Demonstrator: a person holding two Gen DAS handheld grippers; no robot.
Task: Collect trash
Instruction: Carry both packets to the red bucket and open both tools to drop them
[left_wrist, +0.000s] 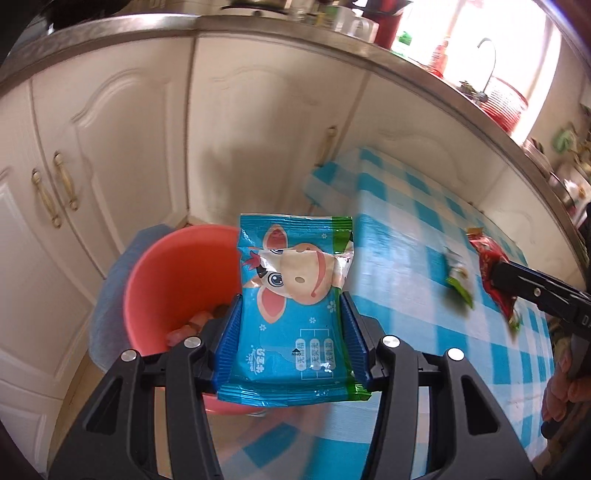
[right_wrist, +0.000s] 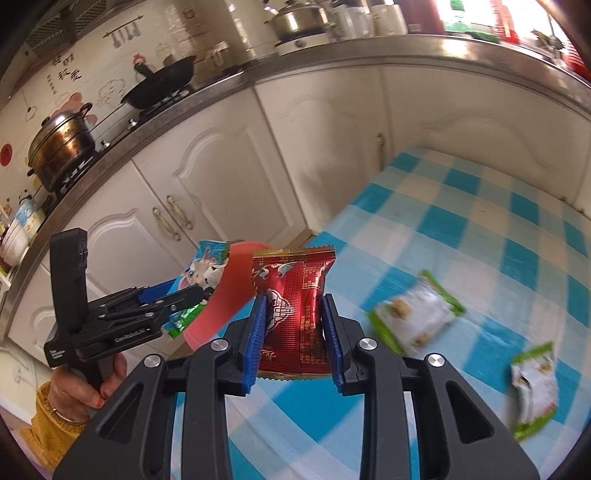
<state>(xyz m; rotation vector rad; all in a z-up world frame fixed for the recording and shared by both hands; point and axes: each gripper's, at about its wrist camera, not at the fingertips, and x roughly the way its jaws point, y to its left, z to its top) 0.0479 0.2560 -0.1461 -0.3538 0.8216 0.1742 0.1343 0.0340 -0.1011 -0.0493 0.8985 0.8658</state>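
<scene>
Several small pinkish bits, perhaps wrappers, inside the pink basin (left_wrist: 162, 273)

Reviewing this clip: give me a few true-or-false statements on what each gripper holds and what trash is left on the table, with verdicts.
1. The left gripper holds a blue cow-print wrapper. True.
2. The right gripper is empty. False: its fingers clamp a red wrapper.
3. Two green-and-white wrappers lie on the checked tablecloth. True.
4. The pink bin stands on the table. False: it sits lower, beside the table, in front of the cabinets.
5. The pink bin is empty. False: some pieces already lie inside.
</scene>
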